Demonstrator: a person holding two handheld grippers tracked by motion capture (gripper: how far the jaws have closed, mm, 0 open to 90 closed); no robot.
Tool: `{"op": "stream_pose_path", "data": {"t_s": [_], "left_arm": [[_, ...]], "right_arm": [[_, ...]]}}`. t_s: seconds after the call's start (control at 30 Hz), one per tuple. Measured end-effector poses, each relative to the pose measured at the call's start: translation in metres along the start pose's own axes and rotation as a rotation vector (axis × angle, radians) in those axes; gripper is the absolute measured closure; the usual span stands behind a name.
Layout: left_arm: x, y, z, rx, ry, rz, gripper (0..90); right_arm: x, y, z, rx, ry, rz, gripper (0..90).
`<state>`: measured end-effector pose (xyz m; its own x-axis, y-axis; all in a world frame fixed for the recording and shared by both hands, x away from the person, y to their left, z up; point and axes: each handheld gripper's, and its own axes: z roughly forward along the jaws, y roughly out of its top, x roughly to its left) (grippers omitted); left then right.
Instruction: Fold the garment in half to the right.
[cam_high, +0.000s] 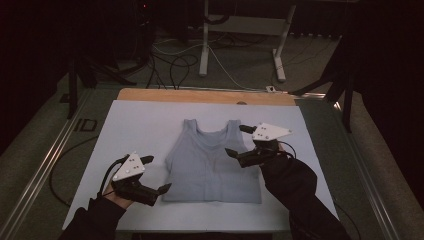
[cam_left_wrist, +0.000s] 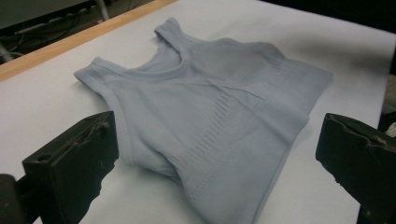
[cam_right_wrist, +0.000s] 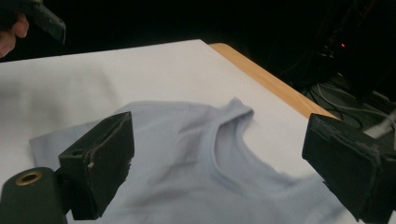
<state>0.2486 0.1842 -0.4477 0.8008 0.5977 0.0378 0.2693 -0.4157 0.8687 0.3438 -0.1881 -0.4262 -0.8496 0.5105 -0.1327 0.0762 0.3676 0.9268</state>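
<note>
A pale blue sleeveless top (cam_high: 212, 162) lies flat in the middle of the white sheet (cam_high: 140, 125), straps toward the far edge. My left gripper (cam_high: 156, 174) hovers just left of the top's lower left corner, jaws wide apart and empty. My right gripper (cam_high: 239, 140) is over the top's right strap and armhole, also open with nothing between its jaws. In the left gripper view the top (cam_left_wrist: 210, 107) lies spread between the two black jaws. In the right gripper view the neckline and one strap of the top (cam_right_wrist: 224, 140) lie between the jaws.
The sheet covers a wooden table (cam_high: 200, 95) whose bare edge shows at the far side. Beyond it stand white desk legs (cam_high: 204, 45) and loose cables (cam_high: 175, 65) on the floor. Metal rails (cam_high: 45, 160) run along the left side.
</note>
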Motion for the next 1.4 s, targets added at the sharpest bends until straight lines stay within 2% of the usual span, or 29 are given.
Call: {"op": "stream_pose_path", "data": {"t_s": [0.17,0.3,0.33,0.4,0.57,0.63,0.73,0.93,1.0,1.1,1.17,1.23,1.3,1.33,1.4], "left_arm": [[-0.007,-0.002,0.006,0.024,0.024,-0.004,0.5],[-0.012,-0.004,0.011,0.032,0.046,-0.015,0.5],[-0.014,-0.004,0.013,0.031,0.061,-0.011,0.5],[-0.017,-0.006,0.016,0.034,0.074,-0.031,0.5],[-0.021,-0.009,0.022,0.04,0.16,-0.056,0.5],[-0.022,-0.011,0.025,0.042,0.17,-0.067,0.5],[-0.023,-0.015,0.03,0.061,0.195,-0.052,0.5],[-0.023,-0.024,0.036,0.095,0.243,-0.059,0.5],[-0.023,-0.027,0.038,0.092,0.247,-0.073,0.5],[-0.021,-0.031,0.042,0.105,0.224,-0.077,0.5],[-0.022,-0.034,0.045,0.133,0.201,-0.087,0.5],[-0.022,-0.037,0.048,0.152,0.169,-0.114,0.5],[-0.021,-0.038,0.051,0.185,0.179,-0.163,0.6],[-0.021,-0.039,0.051,0.189,0.172,-0.17,0.6],[-0.02,-0.04,0.054,0.23,0.153,-0.175,0.6]], "right_arm": [[-0.005,0.005,0.021,-0.004,0.025,0.018,9.1],[-0.006,0.011,0.038,0.009,0.039,0.008,9.1],[-0.006,0.013,0.042,0.016,0.038,0.012,9.1],[-0.007,0.016,0.05,0.018,0.045,0.005,9.1],[-0.009,0.023,0.072,0.026,0.057,0.012,9.1],[-0.011,0.026,0.08,0.02,0.068,0.028,9.1],[-0.013,0.028,0.092,0.019,0.066,0.031,9.1],[-0.019,0.028,0.117,0.055,0.065,0.039,9.1],[-0.023,0.028,0.125,0.056,0.07,0.058,9.1],[-0.026,0.028,0.135,0.076,0.068,0.058,9.1],[-0.028,0.029,0.141,0.094,0.064,0.042,9.2],[-0.029,0.028,0.147,0.105,0.068,0.039,9.2],[-0.031,0.028,0.152,0.109,0.071,0.044,9.2],[-0.032,0.028,0.154,0.11,0.071,0.052,9.2],[-0.034,0.027,0.159,0.114,0.072,0.051,9.2]]}}
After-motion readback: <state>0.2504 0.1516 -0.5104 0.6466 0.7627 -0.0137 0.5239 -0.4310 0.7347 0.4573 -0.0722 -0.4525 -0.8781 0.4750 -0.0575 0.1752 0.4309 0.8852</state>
